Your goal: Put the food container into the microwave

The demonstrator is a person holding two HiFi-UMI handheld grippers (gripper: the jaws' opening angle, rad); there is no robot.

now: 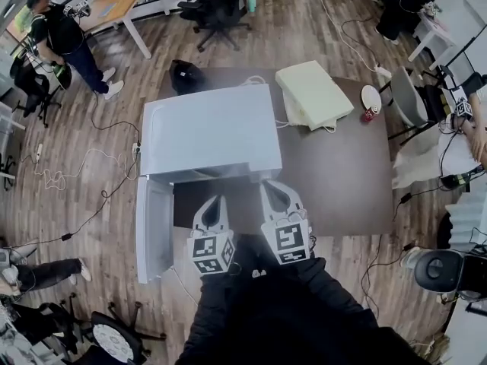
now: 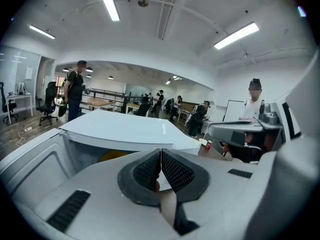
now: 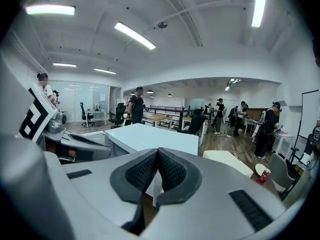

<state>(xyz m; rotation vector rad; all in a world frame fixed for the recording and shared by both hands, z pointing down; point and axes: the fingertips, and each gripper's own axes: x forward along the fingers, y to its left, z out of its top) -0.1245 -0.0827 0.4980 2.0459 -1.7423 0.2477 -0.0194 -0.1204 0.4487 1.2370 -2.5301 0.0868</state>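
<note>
**Operator:** What are my tongs doing?

**Spotter:** Your left gripper [image 1: 214, 202] has its jaws pressed together, pads meeting at the tips, with nothing clamped. Your right gripper [image 1: 275, 188] is the same, closed on itself and empty. They hang side by side above the near edge of the dark table [image 1: 342, 181], just in front of the microwave [image 1: 209, 131].

**Operator:** And the microwave itself?

**Spotter:** It stands on the table straight ahead of you. Its door [image 1: 154, 230] is swung wide open on your left and reaches back toward you past the table edge.

**Operator:** Where's the food container?

**Spotter:** Your left gripper view shows a yellowish shape [image 2: 112, 155] low inside the open cavity (only a sliver, just above your closed jaws). I can't tell for certain whether that is the container. Neither of your grippers touches it.

**Operator:** Anything farther back?

**Spotter:** Behind the microwave to your right, a flat cream box [image 1: 313, 92] lies on the table, near the microwave but apart from it. Past it, at the table's far right corner, a white plate [image 1: 371, 96] sits with a red can [image 1: 368, 115] just beside it. Beyond the table, a black office chair [image 1: 217, 10] stands on the wood floor, and far off to your left a person [image 1: 65, 40] stands by a desk
</note>
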